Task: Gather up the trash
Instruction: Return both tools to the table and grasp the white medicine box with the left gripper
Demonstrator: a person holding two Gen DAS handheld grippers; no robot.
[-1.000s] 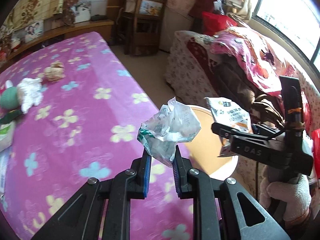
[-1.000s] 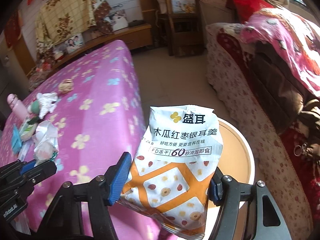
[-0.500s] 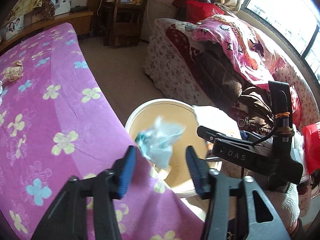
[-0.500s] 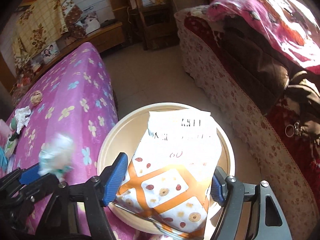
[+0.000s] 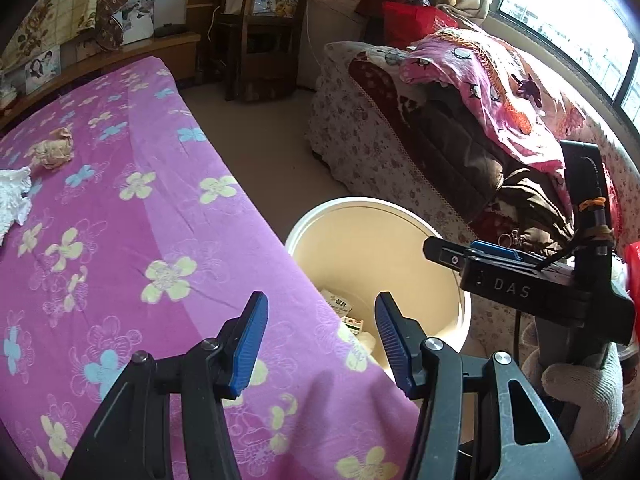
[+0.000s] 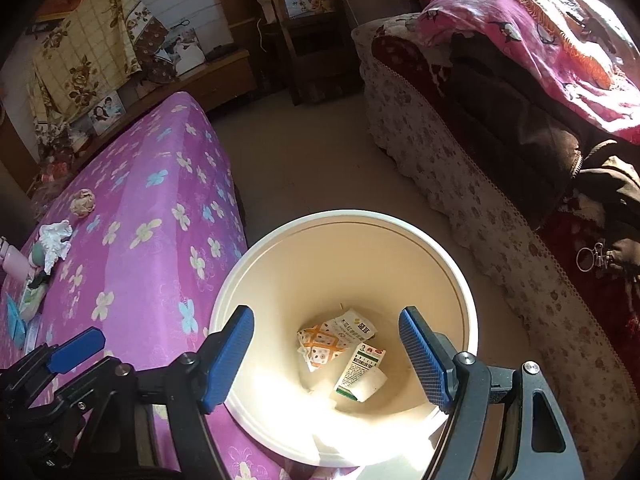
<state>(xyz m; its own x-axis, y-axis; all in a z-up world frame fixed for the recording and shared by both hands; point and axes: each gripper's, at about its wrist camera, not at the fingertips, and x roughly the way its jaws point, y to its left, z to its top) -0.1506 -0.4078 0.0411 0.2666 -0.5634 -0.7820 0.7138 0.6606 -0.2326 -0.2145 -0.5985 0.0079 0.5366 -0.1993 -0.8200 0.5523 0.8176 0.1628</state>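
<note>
Dropped snack packet (image 6: 338, 338) in bucket (image 6: 280, 240), below right gripper (image 6: 326, 356).

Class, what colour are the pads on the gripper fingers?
Blue pads on black fingers; clearest in the right wrist view.

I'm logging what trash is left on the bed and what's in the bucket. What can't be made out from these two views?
- Bucket floor, left wrist view: the bedspread edge and the left hand-held gripper hide most of it.
- Bucket, right wrist view: sun glare washes out the near bottom, so the crumpled wrapper cannot be picked out.
- Items at the bed's left edge, right wrist view: small, cut off by the dark fisheye rim.
</note>
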